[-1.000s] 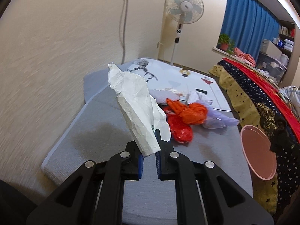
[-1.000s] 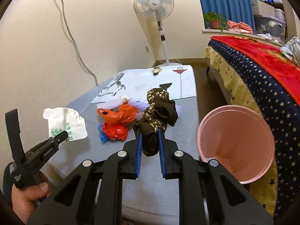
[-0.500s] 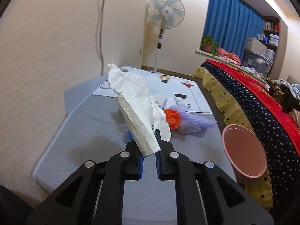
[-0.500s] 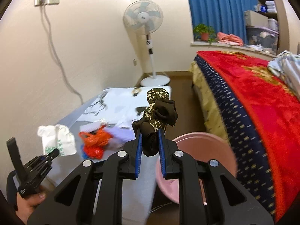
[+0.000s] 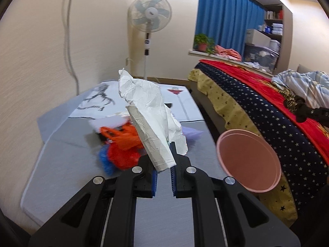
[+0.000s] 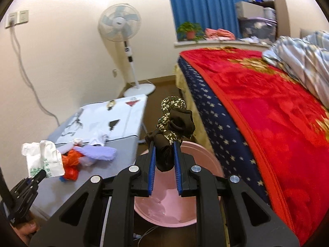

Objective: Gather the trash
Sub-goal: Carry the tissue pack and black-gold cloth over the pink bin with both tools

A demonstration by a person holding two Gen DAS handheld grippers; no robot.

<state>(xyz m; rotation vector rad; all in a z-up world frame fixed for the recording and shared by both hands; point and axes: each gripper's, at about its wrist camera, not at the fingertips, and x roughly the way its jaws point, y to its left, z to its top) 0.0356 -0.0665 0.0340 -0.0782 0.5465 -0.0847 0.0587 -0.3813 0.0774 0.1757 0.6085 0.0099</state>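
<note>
Currently, both grippers are loaded. The right gripper [image 6: 165, 160] is clenched on a dark floral fabric bundle [image 6: 173, 127], whose long axis runs up and forward from between the jaws. The pink bin [image 6: 164, 210] stands on the floor between the grey table [image 6: 86, 185] and the bed [image 6: 267, 111], and in the right wrist view its opening lies directly below and just behind the held bundle. The right hand is judged the nearer to the bin. The left gripper [image 5: 163, 165] is clenched on the lower end of a crumpled white paper bag [image 5: 148, 119], which stands upward and leans left. From that gripper the bin [image 5: 248, 160] lies to the right and slightly ahead, beyond the table edge. Remaining trash, an orange plastic bag [image 5: 123, 146] and pale wrappers [image 6: 96, 152], rests on the table.
</note>
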